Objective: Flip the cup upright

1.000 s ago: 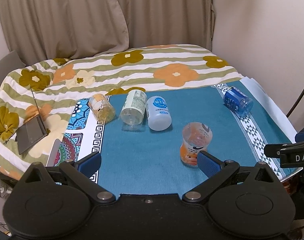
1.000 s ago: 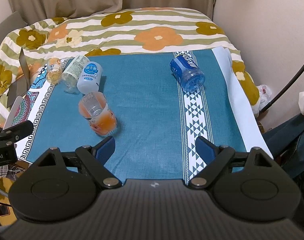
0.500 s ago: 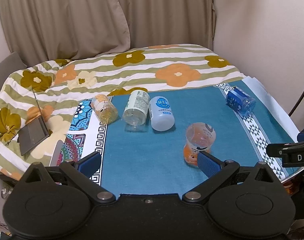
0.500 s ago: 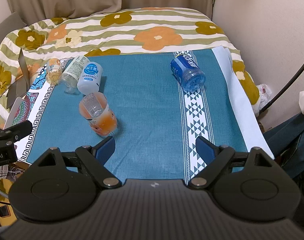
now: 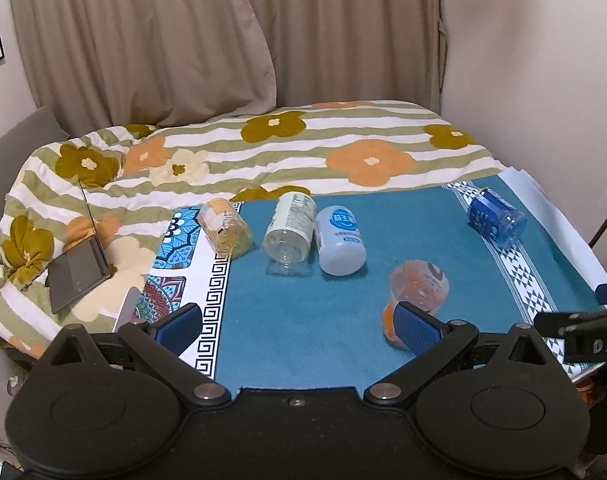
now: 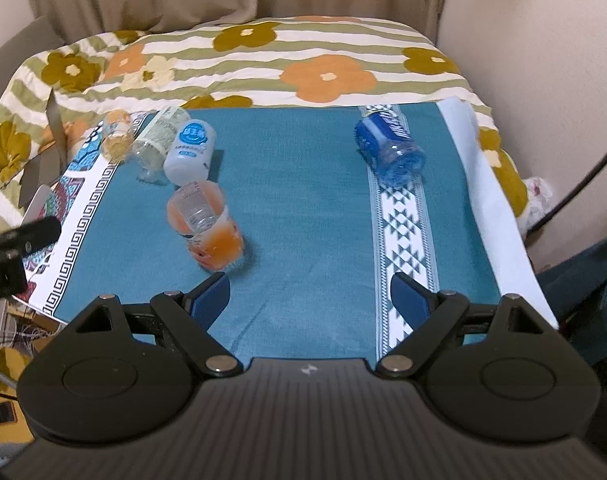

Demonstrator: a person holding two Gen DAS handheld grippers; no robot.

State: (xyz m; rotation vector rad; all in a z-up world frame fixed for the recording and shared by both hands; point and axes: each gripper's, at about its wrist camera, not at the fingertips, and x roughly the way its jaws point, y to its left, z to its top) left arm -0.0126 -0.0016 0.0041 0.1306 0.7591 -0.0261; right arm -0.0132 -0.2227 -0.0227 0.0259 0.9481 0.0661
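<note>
An orange see-through cup [image 5: 417,292] stands upside down, base up, on the teal cloth [image 5: 303,320]; it also shows in the right wrist view [image 6: 205,226]. My left gripper [image 5: 297,322] is open and empty, its right finger pad [image 5: 417,328] just in front of the cup's lower edge. My right gripper [image 6: 311,298] is open and empty, near the cloth's front edge, the cup ahead of its left finger. A blue cup [image 5: 495,218] lies on its side at the far right, also in the right wrist view [image 6: 389,148].
Three containers lie on their sides at the far left: a yellow-filled jar [image 5: 225,228], a clear labelled bottle [image 5: 289,226] and a white bottle [image 5: 339,240]. A flowered quilt [image 5: 263,148] lies behind, with a laptop [image 5: 77,268] at the left. Wall at the right.
Both views have pulled back and tilted up slightly, so the objects sit lower and closer in frame. The cups have not moved. Both grippers stay open.
</note>
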